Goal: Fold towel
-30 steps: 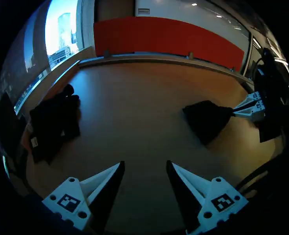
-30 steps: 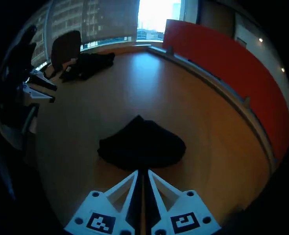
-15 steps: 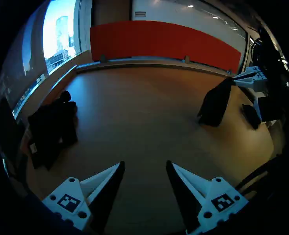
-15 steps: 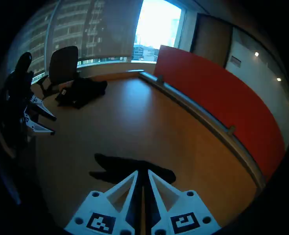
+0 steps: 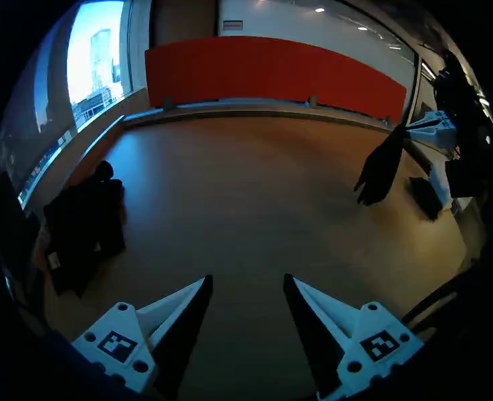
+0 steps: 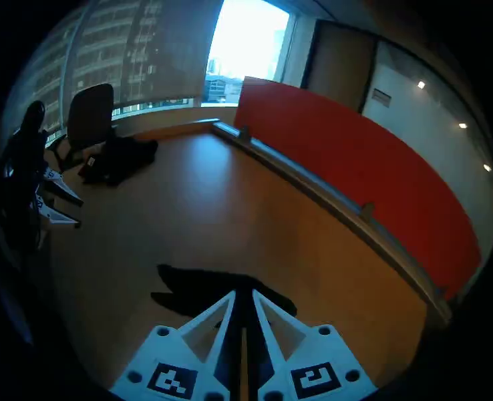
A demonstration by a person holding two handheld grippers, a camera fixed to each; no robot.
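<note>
Right gripper view: towel (image 6: pixel 192 289) hangs from clamped hand-held gripper (image 6: pixel 244 295).

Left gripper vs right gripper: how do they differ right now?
Jaws: the left gripper stands wide open, while the right gripper is shut.
Load: the left gripper holds nothing, and the wooden table shows between its fingers. The right gripper pinches a dark towel that hangs down from its fingertips.
Shared: both have white tapered fingers with black-and-white marker squares.
</note>
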